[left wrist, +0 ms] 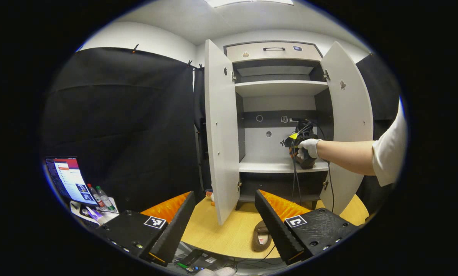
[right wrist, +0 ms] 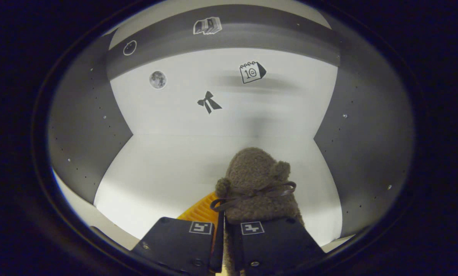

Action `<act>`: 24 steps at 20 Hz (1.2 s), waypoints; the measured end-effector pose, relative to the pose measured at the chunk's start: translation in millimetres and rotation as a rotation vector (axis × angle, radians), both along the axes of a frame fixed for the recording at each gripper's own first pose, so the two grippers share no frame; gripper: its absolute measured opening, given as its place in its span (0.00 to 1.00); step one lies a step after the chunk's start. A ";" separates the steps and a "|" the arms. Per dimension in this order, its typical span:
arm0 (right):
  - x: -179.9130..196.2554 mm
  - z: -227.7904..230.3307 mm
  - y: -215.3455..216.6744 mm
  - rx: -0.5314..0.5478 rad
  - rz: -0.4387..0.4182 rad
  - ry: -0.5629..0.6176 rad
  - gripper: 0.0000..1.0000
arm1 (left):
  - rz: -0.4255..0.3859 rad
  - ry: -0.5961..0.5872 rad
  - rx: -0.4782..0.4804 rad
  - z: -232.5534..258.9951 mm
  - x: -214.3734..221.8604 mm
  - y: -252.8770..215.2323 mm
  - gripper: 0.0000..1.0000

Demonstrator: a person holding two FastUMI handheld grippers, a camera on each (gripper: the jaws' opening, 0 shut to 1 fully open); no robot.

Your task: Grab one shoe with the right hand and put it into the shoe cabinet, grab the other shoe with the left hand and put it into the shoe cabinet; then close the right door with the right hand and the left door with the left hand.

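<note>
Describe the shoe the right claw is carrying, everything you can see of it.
The held shoe is a brown slipper of fuzzy, fleece-like fabric with a thin dark ribbon bow across its top. The right claw is shut on its near end, so its toe points away toward the cabinet's white back wall. It sits low over the white shelf inside the cabinet; whether it touches the shelf cannot be told. In the left gripper view it is a dark shape below the gloved hand.

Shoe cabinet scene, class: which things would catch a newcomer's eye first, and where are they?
The white shoe cabinet stands with both doors wide open, a gloved hand reaching to its middle shelf. There the right hand-held gripper clamps a fuzzy brown shoe. The other shoe lies on the wooden floor, by the open left hand-held gripper.
</note>
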State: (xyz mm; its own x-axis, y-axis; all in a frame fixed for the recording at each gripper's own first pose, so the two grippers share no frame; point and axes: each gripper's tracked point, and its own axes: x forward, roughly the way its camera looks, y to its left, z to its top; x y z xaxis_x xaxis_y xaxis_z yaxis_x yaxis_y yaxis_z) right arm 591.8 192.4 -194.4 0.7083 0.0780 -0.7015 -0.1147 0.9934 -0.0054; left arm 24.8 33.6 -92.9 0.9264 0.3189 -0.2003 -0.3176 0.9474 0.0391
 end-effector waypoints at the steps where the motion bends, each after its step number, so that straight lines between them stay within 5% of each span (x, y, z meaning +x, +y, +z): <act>1: -2.7 3.2 0.2 0.006 0.004 -0.007 0.16 | -0.001 -0.003 -0.004 0.5 -0.4 0.7 0.97; 2: -5.9 5.8 3.6 0.024 0.020 -0.010 0.23 | -0.003 -0.003 -0.007 -0.7 -1.1 1.5 0.97; 4: -15.3 15.8 5.6 0.036 0.045 -0.029 0.58 | -0.004 -0.007 0.001 2.5 -4.5 4.4 0.97; 6: -27.3 31.1 3.4 0.032 0.048 -0.072 0.80 | -0.012 -0.011 0.002 4.2 -8.1 6.2 0.96; 10: -60.5 61.7 -3.9 0.031 0.061 -0.180 0.80 | -0.034 -0.030 -0.002 7.9 -18.2 10.1 0.97; 13: -95.3 110.6 -14.2 0.012 0.066 -0.369 0.80 | -0.051 -0.039 0.004 10.6 -27.0 16.3 0.96; 15: -136.2 137.6 -9.0 0.041 0.088 -0.458 0.82 | -0.063 -0.042 0.005 9.7 -31.9 19.5 0.96; 16: -154.4 150.3 -9.6 0.055 0.091 -0.497 1.00 | -0.070 -0.041 0.002 8.2 -34.4 21.4 0.96; 24: -319.0 201.5 -43.9 0.085 0.127 -0.703 1.00 | -0.168 -0.069 -0.001 8.4 -38.0 19.7 0.96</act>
State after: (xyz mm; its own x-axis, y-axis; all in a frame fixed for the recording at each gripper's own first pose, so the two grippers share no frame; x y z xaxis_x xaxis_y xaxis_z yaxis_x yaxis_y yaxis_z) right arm 272.8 148.6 7.1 0.9721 0.2234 -0.0708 -0.2268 0.9730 -0.0436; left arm -13.2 53.2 -84.5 0.9782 0.1579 -0.1349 -0.1564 0.9875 0.0216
